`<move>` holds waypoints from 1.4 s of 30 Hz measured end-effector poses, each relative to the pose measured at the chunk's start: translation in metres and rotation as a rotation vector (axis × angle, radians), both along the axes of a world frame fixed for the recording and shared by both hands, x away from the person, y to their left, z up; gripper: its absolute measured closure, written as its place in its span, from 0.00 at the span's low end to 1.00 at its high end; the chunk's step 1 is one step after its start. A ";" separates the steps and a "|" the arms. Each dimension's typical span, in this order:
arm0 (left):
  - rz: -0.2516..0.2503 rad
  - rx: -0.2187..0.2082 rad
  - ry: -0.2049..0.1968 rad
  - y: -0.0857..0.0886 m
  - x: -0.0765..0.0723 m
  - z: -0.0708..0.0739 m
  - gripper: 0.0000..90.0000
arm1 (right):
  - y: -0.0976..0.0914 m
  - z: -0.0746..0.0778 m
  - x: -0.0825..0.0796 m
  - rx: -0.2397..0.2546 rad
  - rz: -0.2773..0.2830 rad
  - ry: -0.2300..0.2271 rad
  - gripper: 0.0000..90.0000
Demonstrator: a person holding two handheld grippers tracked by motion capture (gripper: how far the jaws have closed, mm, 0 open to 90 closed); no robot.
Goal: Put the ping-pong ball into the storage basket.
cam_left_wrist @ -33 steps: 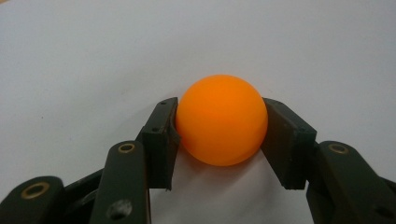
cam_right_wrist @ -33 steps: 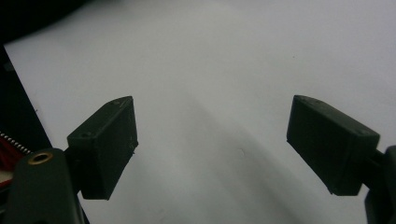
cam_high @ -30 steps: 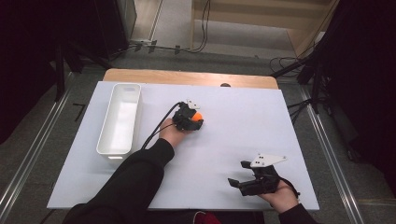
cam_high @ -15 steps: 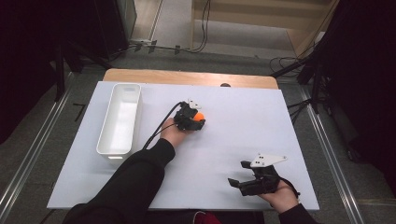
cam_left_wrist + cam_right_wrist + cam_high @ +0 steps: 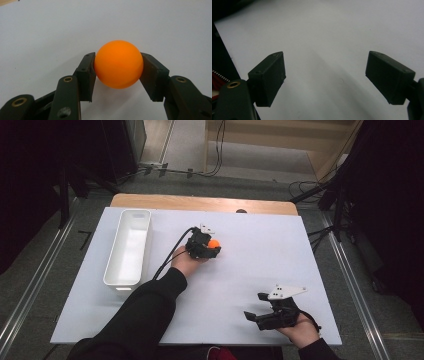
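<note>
Change: nothing differs from a second ago; your orange ball, both grippers and the white bin sit where they were.
Ball: it lies on the white table sheet, to the right of the white bin and well apart from it.
Left gripper: your jaws are closed on the ball, a pad pressing each side of it.
Right gripper: your jaws stand wide apart with nothing between them, over bare sheet, far right of the bin near the table's near edge.
</note>
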State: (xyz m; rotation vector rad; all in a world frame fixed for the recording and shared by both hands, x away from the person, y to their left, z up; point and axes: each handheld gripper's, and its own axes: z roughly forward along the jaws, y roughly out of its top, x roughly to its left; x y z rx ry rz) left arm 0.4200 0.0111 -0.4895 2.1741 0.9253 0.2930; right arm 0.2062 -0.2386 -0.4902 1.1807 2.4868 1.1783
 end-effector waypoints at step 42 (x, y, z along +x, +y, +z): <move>-0.074 -0.017 0.099 0.016 -0.031 0.071 0.55 | 0.000 0.000 0.001 0.000 0.002 0.003 0.17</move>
